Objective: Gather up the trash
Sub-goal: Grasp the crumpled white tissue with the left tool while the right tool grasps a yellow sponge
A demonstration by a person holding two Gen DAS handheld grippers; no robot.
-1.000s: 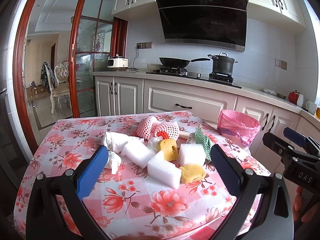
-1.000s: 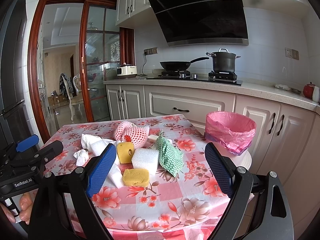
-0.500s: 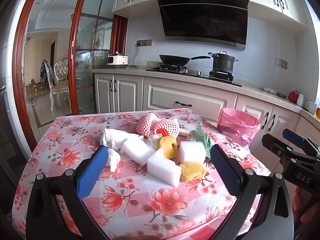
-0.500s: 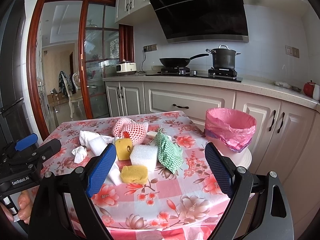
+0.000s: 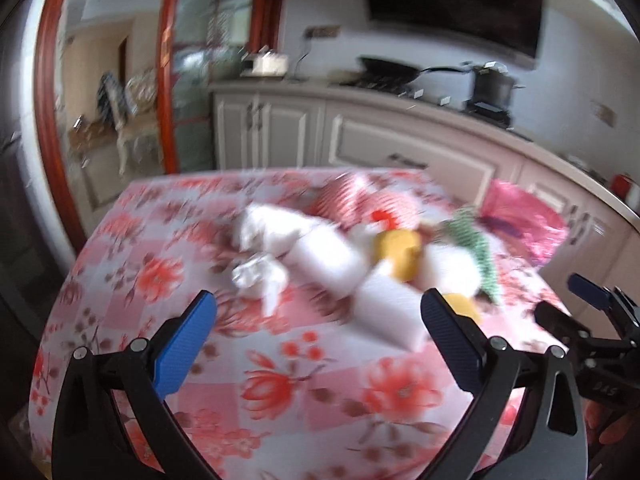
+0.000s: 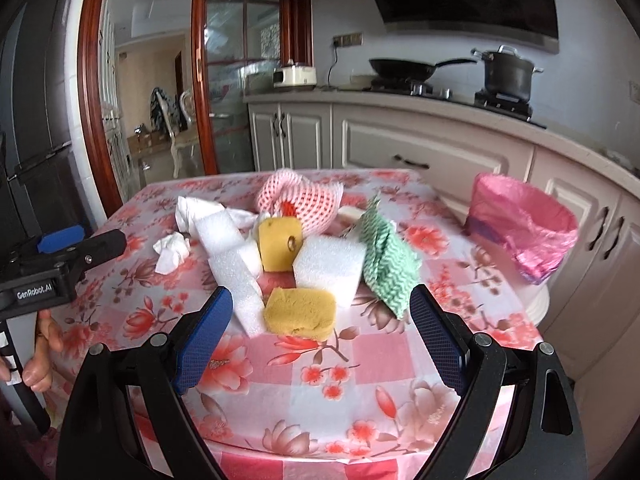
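Observation:
A pile of trash lies mid-table: white foam blocks (image 6: 234,268), two yellow sponges (image 6: 300,314), a green-white cloth (image 6: 386,268), pink net wrap (image 6: 300,200), crumpled tissues (image 6: 172,250). A bin with a pink bag (image 6: 520,228) stands at the table's right edge. My right gripper (image 6: 320,328) is open and empty, just short of the flat sponge. My left gripper (image 5: 320,332) is open and empty, near the tissue (image 5: 260,276) and foam block (image 5: 388,312); this view is motion-blurred. The left gripper also shows in the right wrist view (image 6: 80,246).
The round table has a pink floral cloth (image 6: 360,380). Kitchen cabinets and a counter (image 6: 400,152) with a pan and pot stand behind. A wood-framed glass door (image 6: 200,80) is at the left. The right gripper shows at the left view's right edge (image 5: 580,312).
Both grippers have moved forward and lower toward the pile; the objects look larger. The left view is blurred from fast motion and tilted. Nothing has been grasped.

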